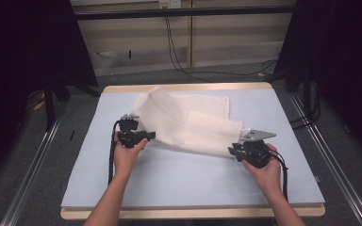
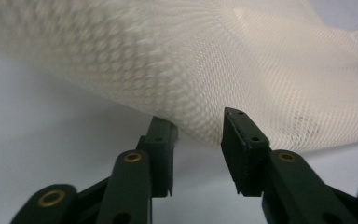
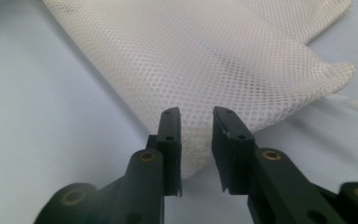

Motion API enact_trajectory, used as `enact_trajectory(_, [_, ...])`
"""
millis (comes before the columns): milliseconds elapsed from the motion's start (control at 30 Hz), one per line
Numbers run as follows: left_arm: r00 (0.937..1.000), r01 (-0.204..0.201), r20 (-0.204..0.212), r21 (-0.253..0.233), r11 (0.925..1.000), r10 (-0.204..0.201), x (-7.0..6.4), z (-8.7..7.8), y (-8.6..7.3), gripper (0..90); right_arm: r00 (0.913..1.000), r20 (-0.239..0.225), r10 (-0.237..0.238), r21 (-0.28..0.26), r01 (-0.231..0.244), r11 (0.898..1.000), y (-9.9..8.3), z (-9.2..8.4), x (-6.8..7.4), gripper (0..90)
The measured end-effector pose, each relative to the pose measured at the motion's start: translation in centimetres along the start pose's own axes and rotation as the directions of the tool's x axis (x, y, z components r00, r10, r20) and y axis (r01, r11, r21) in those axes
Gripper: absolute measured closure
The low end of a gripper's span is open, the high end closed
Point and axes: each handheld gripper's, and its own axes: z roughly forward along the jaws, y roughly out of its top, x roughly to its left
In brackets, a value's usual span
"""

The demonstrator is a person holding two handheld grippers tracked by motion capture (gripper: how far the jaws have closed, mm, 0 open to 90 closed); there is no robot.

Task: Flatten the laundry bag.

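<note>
A white mesh bag (image 1: 188,125) lies folded across the pale blue table (image 1: 193,183); the left gripper (image 2: 198,135) stands narrowly parted at its near edge, not pinching; the right gripper (image 3: 196,135) is narrowly parted too, the bag's corner loose between its jaws

Mesh bag (image 1: 188,125): creamy white, fine honeycomb net pattern throughout, semi-translucent. Table mat (image 1: 193,179): plain pale blue-grey, unpatterned, on a light wood table edge (image 1: 188,213). Left gripper (image 2: 198,140) and right gripper (image 3: 196,135): matt black jaws with brass-coloured rivets.
</note>
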Motion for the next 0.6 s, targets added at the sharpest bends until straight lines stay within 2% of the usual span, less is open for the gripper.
enact_trajectory(33, [1.0000, -0.006, -0.008, 0.004, 1.0000, 0.006, 0.1, -0.1, -0.3, 62.3, 0.9998, 0.013, 0.018, 0.001, -0.018, 1.000, 0.0, 0.0, -0.1, 66.7])
enact_trajectory(100, [0.9995, -0.023, -0.023, 0.011, 0.9997, 0.024, 0.3, -0.4, -0.7, 62.0, 0.9995, 0.022, 0.023, 0.001, -0.023, 1.000, -0.1, 0.0, -0.1, 65.3])
enact_trajectory(167, [0.9994, -0.026, -0.023, 0.017, 0.9995, 0.027, 0.5, -0.7, -1.0, 60.2, 0.9988, 0.022, 0.045, 0.003, -0.045, 0.999, -0.1, 0.0, -0.3, 61.4])
enact_trajectory(233, [0.9983, -0.046, -0.036, 0.029, 0.9985, 0.047, 0.6, -0.9, -1.3, 58.4, 0.9970, 0.021, 0.074, 0.006, -0.075, 0.997, -0.2, 0.1, -0.6, 56.9])
enact_trajectory(333, [0.9970, -0.054, -0.054, 0.033, 0.9980, 0.055, 0.6, -1.3, -1.7, 57.0, 0.9961, 0.019, 0.086, 0.000, -0.086, 0.996, -0.3, 0.1, -0.7, 53.1])
enact_trajectory(433, [0.9959, -0.073, -0.050, 0.045, 0.9964, 0.075, 0.6, -1.7, -2.1, 56.2, 0.9934, 0.022, 0.112, -0.003, -0.112, 0.994, -0.2, 0.1, -0.9, 49.3])
enact_trajectory(467, [0.9942, -0.089, -0.055, 0.059, 0.9943, 0.092, 0.6, -1.8, -2.4, 54.5, 0.9925, 0.021, 0.121, -0.008, -0.120, 0.993, -0.2, 0.1, -1.1, 47.8])
enact_trajectory(533, [0.9946, -0.084, -0.056, 0.054, 0.9950, 0.087, 0.6, -1.8, -2.6, 53.0, 0.9914, 0.021, 0.129, -0.012, -0.129, 0.992, -0.2, 0.1, -1.1, 46.4])
enact_trajectory(600, [0.9927, -0.105, -0.052, 0.066, 0.9923, 0.108, 0.5, -2.0, -3.0, 52.7, 0.9896, 0.025, 0.142, -0.015, -0.142, 0.990, -0.1, 0.1, -1.3, 45.0])
